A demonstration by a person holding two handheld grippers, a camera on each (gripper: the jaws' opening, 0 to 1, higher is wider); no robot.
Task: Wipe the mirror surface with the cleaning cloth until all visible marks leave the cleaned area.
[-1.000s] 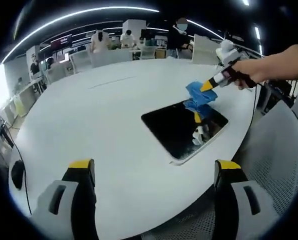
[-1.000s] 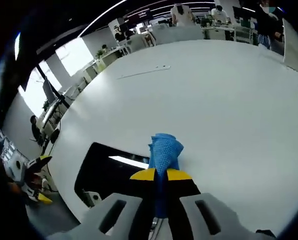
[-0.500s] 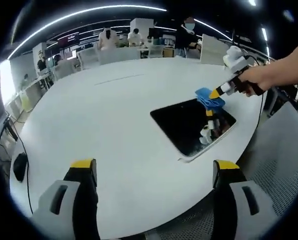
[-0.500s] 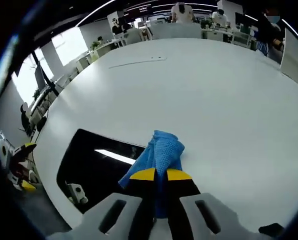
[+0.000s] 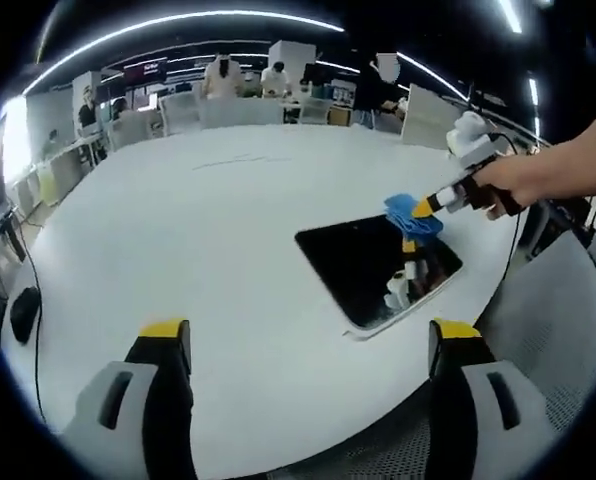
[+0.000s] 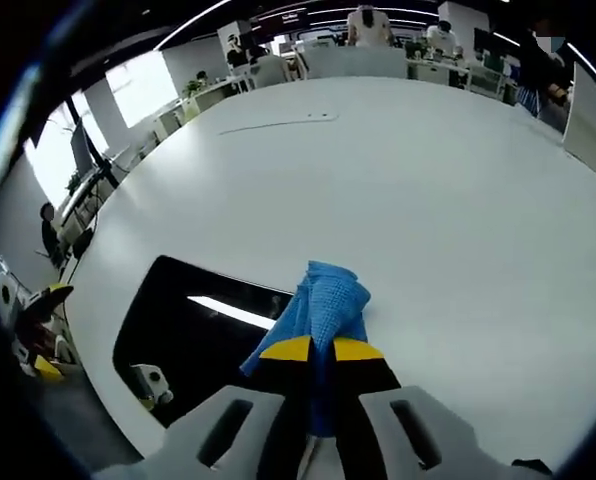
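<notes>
On the white bench (image 5: 178,240), the left gripper (image 5: 303,350) hovers low with its jaws spread wide and empty. Right of centre lies the dark mirror (image 5: 373,265), flat near the bench edge. At its far right corner the right gripper (image 6: 313,350), jaws clamped on the blue cleaning cloth (image 6: 323,300), presses the cloth against the glass.

The mirror (image 5: 373,264) lies flat on the surface (image 5: 198,230), near its right edge. The cloth (image 6: 323,305) rests on the mirror's far corner (partly on the surface).
</notes>
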